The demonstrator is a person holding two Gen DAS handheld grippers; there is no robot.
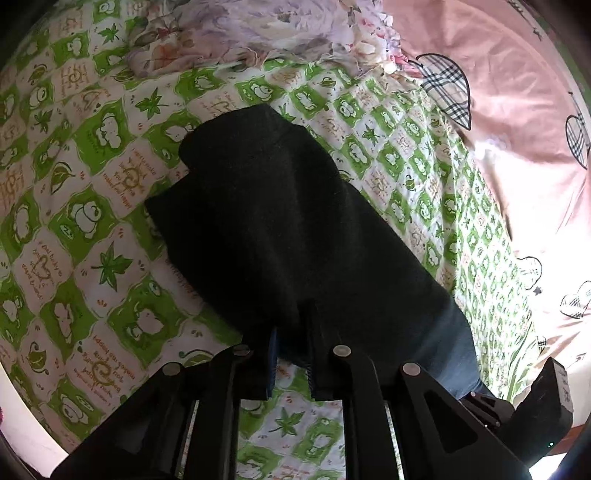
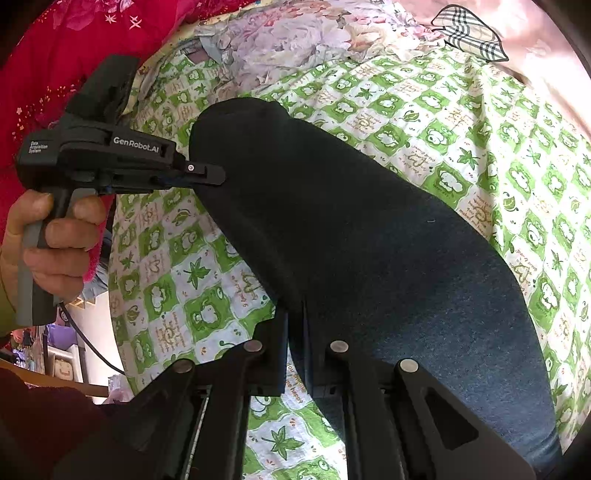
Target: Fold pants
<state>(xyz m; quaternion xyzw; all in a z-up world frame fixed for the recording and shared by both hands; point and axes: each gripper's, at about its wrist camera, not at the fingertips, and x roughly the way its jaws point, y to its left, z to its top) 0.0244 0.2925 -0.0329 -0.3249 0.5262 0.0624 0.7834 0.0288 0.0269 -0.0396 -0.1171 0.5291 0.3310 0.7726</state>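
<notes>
Dark blue-black pants [image 1: 288,221] lie as a long folded strip on the bed. In the left wrist view my left gripper [image 1: 293,326] is shut on the near edge of the cloth, with the fabric pinched between its fingers. The right wrist view shows the pants [image 2: 369,240] running away from my right gripper [image 2: 295,319], which is shut on their near edge. A hand [image 2: 55,240] holds the left gripper [image 2: 218,174] at the pants' far left edge. The right gripper's body [image 1: 546,398] shows at the lower right of the left wrist view.
A green-and-white patterned sheet [image 1: 92,240] covers the bed. A crumpled floral quilt [image 1: 258,29] lies at the far side and a pink quilt with plaid hearts [image 1: 498,110] to the right. Red fabric [image 2: 74,44] fills the upper left. The bed's edge drops away at the left [image 2: 114,295].
</notes>
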